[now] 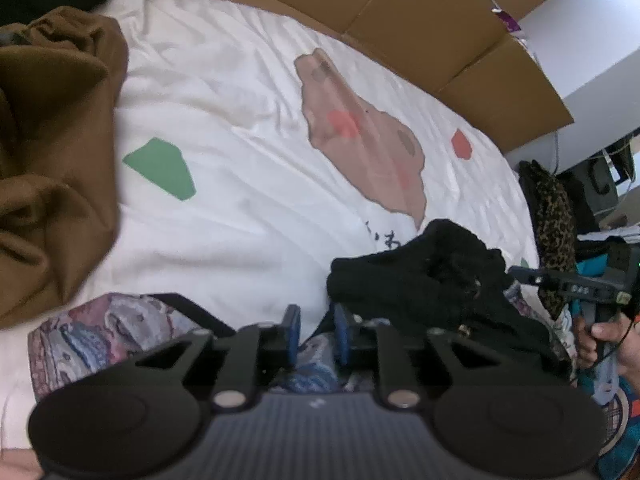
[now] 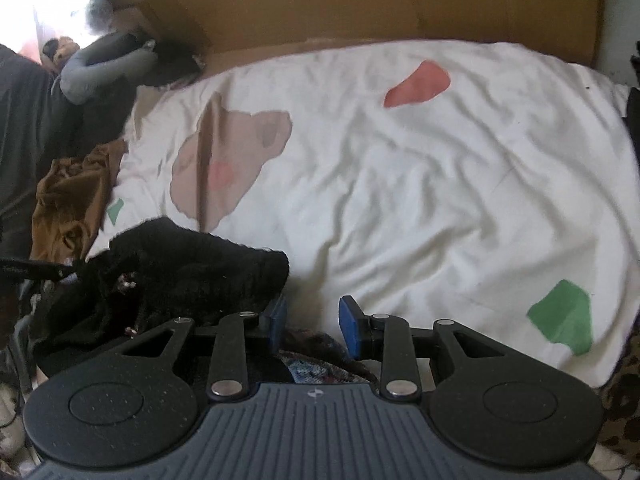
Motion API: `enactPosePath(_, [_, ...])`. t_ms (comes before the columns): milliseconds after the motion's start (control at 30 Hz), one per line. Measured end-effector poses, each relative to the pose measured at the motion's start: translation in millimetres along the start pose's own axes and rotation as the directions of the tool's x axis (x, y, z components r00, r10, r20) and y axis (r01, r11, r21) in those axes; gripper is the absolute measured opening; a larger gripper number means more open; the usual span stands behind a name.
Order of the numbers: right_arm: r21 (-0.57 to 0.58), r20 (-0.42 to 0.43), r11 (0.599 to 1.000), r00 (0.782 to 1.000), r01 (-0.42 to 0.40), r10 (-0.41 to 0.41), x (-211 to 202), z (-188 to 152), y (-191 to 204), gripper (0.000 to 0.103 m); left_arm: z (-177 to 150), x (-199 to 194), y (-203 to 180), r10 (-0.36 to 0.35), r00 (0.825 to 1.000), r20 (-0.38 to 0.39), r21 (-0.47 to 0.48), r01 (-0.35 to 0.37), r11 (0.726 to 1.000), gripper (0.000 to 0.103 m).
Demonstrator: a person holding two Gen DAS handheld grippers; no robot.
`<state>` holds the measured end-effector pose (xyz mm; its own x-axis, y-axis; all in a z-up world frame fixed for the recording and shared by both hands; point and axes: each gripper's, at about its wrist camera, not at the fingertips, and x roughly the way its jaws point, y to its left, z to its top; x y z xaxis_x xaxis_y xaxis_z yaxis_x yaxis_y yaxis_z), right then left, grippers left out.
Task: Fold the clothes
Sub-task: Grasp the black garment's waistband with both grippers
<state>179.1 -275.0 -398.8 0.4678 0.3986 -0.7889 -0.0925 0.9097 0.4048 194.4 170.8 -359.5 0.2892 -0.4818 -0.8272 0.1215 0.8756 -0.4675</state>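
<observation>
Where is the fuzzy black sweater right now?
The fuzzy black sweater lies bunched at the near edge of the white printed bedsheet, right of the left gripper and left of the right gripper.

soft daylight, blown-out glare upper left in right view; fisheye edges curved, slight blur.

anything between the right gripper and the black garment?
Nothing visible. The black garment lies bunched just left of the open right gripper, against its left finger. Only white bedding lies ahead.
</observation>
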Motion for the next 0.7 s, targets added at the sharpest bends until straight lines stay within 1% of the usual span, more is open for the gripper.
enactPosePath(133, [0.014, 0.004, 0.999, 1.0, -0.03, 0.03, -4, -2, -7, 0.038, -1, 0, -2, -0.021, 1.0, -0.004, 0.005, 0.021, 1.0, 0.02])
enactPosePath(167, [0.011, -0.001, 0.999, 1.0, -0.031, 0.031, -3, -2, -7, 0.038, -1, -2, -1, -0.029, 1.0, -0.001, 0.002, 0.029, 1.0, 0.021])
enactPosePath(233, [0.006, -0.001, 1.0, 1.0, -0.025, 0.025, -2, -3, -8, 0.038, -1, -6, 0, -0.044, 0.999, 0.007, -0.003, 0.044, 0.999, 0.028])
enactPosePath(367, [0.02, 0.01, 1.0, 1.0, -0.018, 0.018, 0, 0, -13, 0.038, -2, -14, 2, -0.075, 0.997, 0.022, -0.012, 0.075, 0.997, 0.029])
enactPosePath(433, [0.008, 0.009, 1.0, 1.0, -0.025, 0.025, 1, 1, -13, 0.038, 1, -14, 5, -0.072, 0.997, 0.03, -0.031, 0.073, 0.997, 0.029])
enactPosePath(600, [-0.053, -0.006, 0.997, 0.998, -0.064, 0.063, 7, 4, -7, 0.038, 6, -11, 11, -0.036, 0.998, 0.044, -0.034, 0.037, 0.999, 0.029])
enactPosePath(667, [-0.079, -0.013, 0.995, 0.998, -0.064, 0.063, 8, 5, -5, 0.039, 9, -10, 11, -0.02, 0.998, 0.051, -0.023, 0.021, 1.0, 0.029])
enactPosePath(700, [-0.09, -0.016, 0.994, 0.998, -0.065, 0.063, 9, 6, -3, 0.039, 11, -11, 13, -0.023, 0.998, 0.056, -0.028, 0.025, 0.999, 0.029])
